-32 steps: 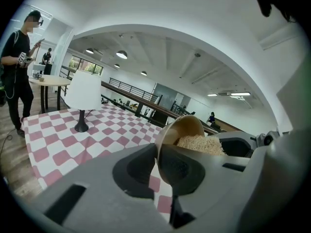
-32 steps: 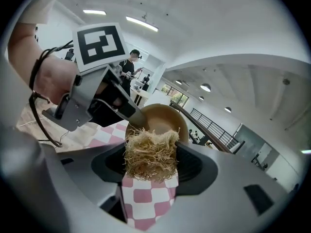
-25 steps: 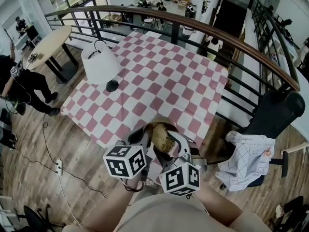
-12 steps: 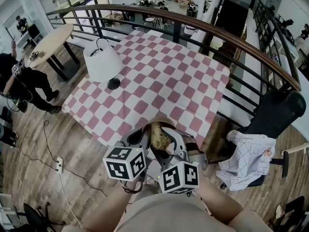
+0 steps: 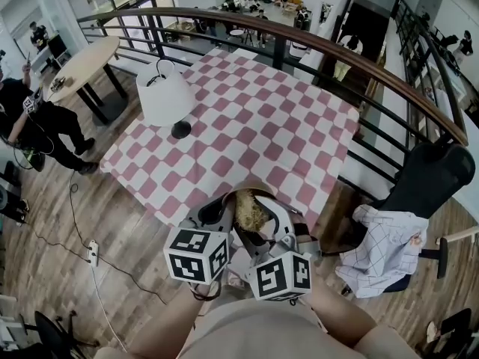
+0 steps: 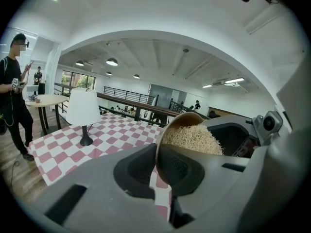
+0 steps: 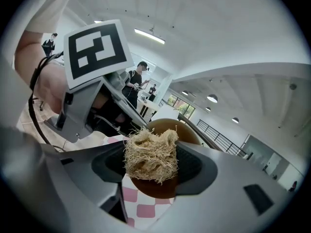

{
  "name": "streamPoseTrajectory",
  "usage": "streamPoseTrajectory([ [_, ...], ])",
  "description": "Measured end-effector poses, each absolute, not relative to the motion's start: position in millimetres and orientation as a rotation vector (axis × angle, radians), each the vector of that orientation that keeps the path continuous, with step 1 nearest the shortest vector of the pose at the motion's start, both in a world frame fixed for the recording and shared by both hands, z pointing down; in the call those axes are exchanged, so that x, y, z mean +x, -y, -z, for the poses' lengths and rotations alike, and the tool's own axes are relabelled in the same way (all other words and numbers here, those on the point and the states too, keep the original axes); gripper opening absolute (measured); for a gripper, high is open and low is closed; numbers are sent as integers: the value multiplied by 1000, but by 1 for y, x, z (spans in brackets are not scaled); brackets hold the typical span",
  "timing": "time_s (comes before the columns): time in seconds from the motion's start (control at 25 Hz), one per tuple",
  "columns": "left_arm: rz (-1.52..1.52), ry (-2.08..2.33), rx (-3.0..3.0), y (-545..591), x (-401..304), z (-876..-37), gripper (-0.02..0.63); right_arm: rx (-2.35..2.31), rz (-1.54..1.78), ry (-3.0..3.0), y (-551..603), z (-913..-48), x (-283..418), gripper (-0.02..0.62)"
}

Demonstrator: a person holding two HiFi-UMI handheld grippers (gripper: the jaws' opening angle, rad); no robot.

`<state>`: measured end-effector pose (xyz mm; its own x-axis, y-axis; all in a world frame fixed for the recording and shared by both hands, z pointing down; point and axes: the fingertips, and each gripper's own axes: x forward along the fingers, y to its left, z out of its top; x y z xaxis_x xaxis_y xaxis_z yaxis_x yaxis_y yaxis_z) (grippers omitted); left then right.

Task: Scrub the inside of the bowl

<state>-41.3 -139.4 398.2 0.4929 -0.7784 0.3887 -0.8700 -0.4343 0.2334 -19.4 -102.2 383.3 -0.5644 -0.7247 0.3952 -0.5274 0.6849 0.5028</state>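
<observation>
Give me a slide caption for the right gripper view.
Right gripper holding a tan fibrous scrub pad inside the tilted brown round bowl.

Bowl (image 5: 241,194): brown, round, tipped on its side, held up over near edge of checked worktop (image 5: 247,118). Rim pinched between fingers of left gripper (image 6: 163,164).
Scrubber (image 7: 150,154): pale straw-coloured fibrous wad, clamped between fingers of right gripper (image 7: 150,171), pushed into bowl's mouth, touching inner wall, filling much of opening.
</observation>
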Motion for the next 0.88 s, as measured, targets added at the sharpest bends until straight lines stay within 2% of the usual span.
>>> streamPoseTrajectory([
  [0.56, -548, 1351, 2443, 130, -37, -407, 26, 907, 511, 2239, 95, -391, -17, 262],
  [0.88, -517, 1365, 2421, 133, -45, -407, 33, 945, 458, 2220, 98, -391, -2, 262],
])
